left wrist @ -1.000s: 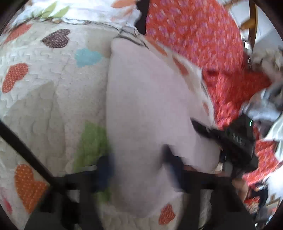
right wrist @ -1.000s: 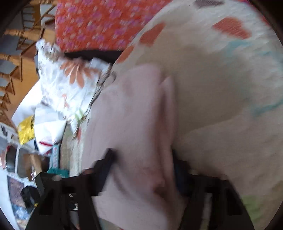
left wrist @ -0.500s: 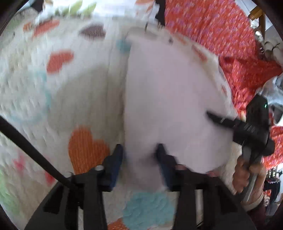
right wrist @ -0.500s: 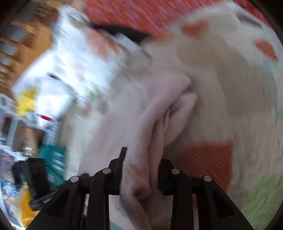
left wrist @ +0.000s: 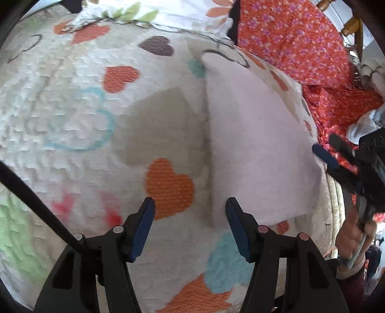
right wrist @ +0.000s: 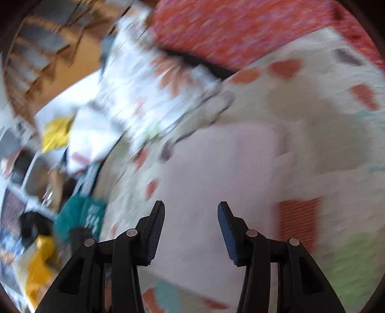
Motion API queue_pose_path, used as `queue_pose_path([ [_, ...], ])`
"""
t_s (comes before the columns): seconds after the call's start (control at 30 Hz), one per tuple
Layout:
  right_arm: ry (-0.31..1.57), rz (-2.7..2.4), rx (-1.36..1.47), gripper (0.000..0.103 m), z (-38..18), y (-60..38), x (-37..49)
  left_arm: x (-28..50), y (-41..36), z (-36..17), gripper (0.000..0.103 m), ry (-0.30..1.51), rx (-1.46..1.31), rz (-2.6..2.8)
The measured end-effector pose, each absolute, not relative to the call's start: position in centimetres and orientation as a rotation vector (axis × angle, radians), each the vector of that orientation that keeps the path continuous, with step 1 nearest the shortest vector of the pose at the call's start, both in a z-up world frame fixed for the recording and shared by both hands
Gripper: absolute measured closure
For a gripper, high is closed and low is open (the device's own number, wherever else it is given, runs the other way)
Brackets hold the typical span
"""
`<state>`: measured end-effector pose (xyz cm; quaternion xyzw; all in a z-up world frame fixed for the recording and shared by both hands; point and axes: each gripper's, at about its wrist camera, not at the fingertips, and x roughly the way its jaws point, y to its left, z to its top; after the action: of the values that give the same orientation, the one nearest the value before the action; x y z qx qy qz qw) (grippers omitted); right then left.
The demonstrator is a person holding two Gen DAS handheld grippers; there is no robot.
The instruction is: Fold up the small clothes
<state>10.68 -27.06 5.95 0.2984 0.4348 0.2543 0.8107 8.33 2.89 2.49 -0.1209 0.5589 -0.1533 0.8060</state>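
1. Left wrist view: your left gripper (left wrist: 190, 209) hangs over the quilt (left wrist: 72, 120) with its jaws apart and nothing between them; they have just been opening. Only the quilt's orange heart and the near left edge of the pink cloth (left wrist: 252, 144) show in the gap.
2. The pink cloth lies flat on the quilt as a smooth folded panel, running from near your right finger up toward the far edge of the bed. Its left edge is a straight fold line with a shadow beside it.
3. Past the cloth's right side lies a red flowered fabric (left wrist: 288, 36). A white flowered pillow (left wrist: 168, 14) sits at the top of the quilt.
4. At the right edge you see your right gripper (left wrist: 334, 161), held by a hand (left wrist: 353, 238). Its blue-padded fingers stand just off the cloth's right edge, with no fabric in them.
5. Right wrist view: this picture is blurred by motion. Your right gripper (right wrist: 191, 226) has its jaws apart and empty; they have just been opening.
6. The pink cloth (right wrist: 216, 168) lies on the quilt (right wrist: 324, 120) beyond the fingertips, clear of both pads.
7. To the left are the pillow (right wrist: 149, 79), a teal object (right wrist: 79, 216) and yellow things too blurred to name.
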Motion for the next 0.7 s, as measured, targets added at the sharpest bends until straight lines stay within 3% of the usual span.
queue_pose_path([
  [0.33,1.189,0.841,0.613,0.053,0.3,-17.0,9.9,7.6,8.2,3.3,0.043,1.118,-0.309,-0.186],
  [0.37,1.244,0.773,0.550,0.055,-1.1,-16.4,10.0,7.4,8.4,3.5,0.043,1.108,-0.301,-0.178],
  [0.4,1.260,0.740,0.520,0.066,-1.8,-16.2,10.0,7.3,8.4,3.7,0.043,1.095,-0.291,-0.168],
  [0.53,1.199,0.773,0.585,0.068,-0.2,-17.7,9.8,6.9,8.9,5.0,0.043,1.042,-0.277,-0.146],
  [0.7,1.123,0.836,0.693,0.062,0.8,-17.4,10.4,6.8,8.6,5.9,0.042,0.986,-0.248,-0.102],
])
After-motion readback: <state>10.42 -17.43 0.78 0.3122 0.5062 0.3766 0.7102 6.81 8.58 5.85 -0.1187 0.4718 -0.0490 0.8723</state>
